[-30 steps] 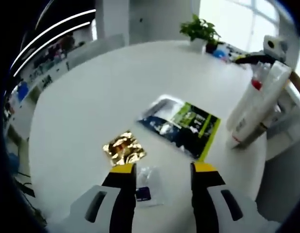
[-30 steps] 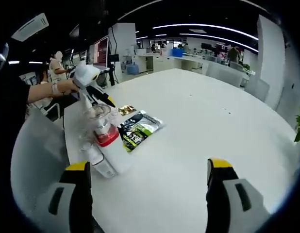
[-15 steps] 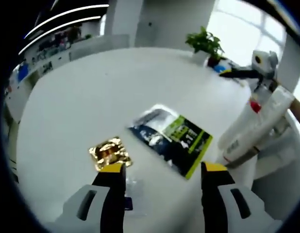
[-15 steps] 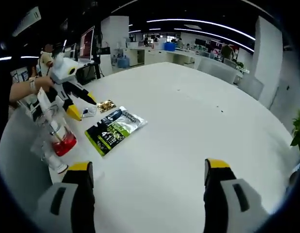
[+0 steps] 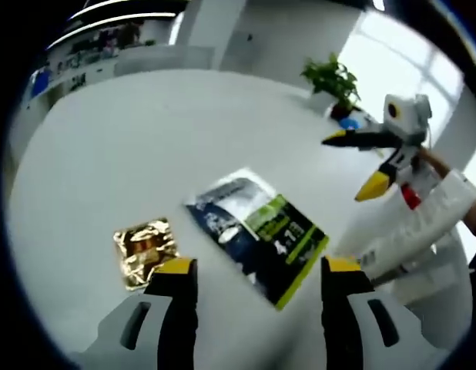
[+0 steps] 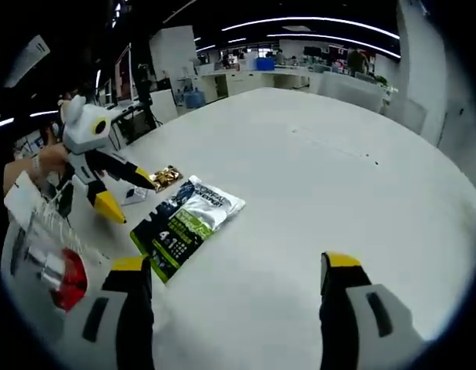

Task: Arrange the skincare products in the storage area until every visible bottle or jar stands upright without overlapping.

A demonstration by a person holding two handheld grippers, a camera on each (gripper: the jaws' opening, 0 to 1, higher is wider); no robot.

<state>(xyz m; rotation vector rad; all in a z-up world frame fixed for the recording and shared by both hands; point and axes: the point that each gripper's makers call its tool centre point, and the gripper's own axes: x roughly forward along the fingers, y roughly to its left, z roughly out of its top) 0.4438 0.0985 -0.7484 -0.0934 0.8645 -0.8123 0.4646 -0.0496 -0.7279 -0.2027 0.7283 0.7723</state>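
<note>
My left gripper (image 5: 253, 270) and right gripper (image 6: 234, 266) have swung off the bagged skincare bottles (image 6: 41, 258), both wide open, empty; the bag still lies at the table (image 6: 338, 169) edge, unarranged.

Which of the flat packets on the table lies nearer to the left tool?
The crinkled gold foil packet, just beyond the left tool; the dark pouch with the green label lies farther out.
</note>
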